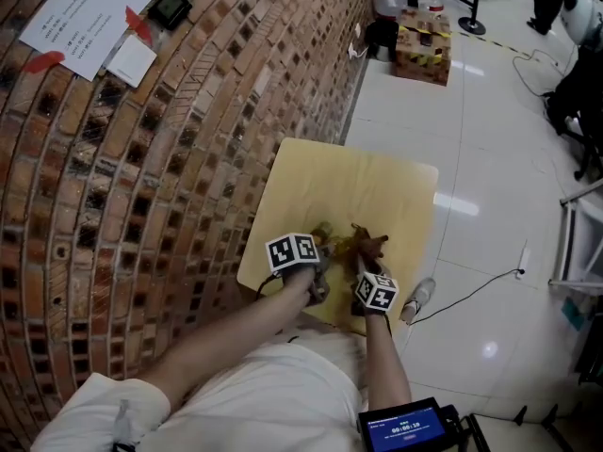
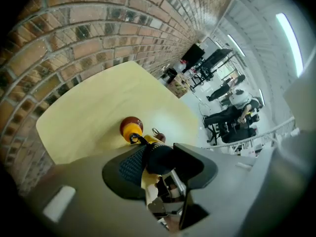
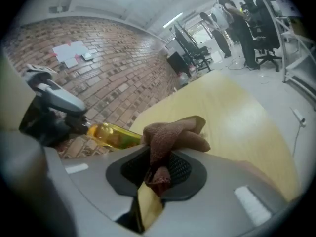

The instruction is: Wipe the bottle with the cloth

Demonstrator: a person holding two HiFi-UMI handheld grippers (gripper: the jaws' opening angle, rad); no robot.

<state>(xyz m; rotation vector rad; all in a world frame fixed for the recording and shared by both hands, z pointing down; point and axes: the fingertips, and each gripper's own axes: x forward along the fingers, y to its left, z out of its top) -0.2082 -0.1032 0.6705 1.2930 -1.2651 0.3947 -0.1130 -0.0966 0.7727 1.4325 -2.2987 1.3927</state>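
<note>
Holding the bottle (image 2: pixel 132 131) by its body, the left gripper (image 2: pixel 153 156) has its jaws fairly wide and clamped on it, low over the table (image 1: pixel 377 196) near its 6 o'clock edge. The right gripper (image 3: pixel 157 171) has its jaws nearly together, pinching the cloth (image 3: pixel 173 135), with the bottle at its 9 o'clock; probably not touching. Risk: a hard wipe twists the slick bottle loose, or the cloth slips out.

Office-like lab space: brick wall (image 1: pixel 141 177), glossy white floor tiles (image 1: pixel 490 158), swivel chairs (image 3: pixel 265 31), strip lighting (image 2: pixel 289 39).
</note>
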